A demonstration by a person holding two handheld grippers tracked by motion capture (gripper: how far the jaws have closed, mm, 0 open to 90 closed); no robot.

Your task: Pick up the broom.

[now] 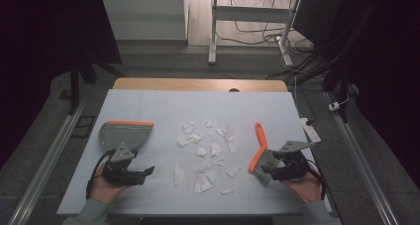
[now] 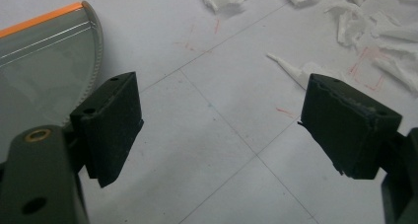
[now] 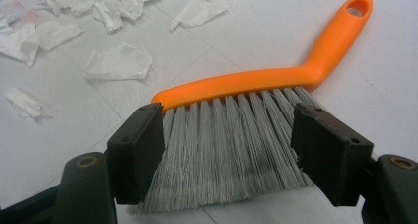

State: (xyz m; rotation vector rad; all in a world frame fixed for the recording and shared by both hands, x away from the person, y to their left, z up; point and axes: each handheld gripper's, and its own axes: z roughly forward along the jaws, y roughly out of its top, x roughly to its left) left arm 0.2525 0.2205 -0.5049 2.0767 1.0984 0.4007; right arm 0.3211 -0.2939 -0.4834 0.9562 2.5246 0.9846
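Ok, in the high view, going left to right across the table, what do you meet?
Dustpan with the left gripper just below it → scattered paper scraps → brush → right gripper at its bristles.

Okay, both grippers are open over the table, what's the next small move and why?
Probably close the right gripper on the brush: its open jaws already flank the grey bristles, and the paper scraps lie unswept. The left gripper is open over bare board, with the dustpan beside it, not between its jaws.
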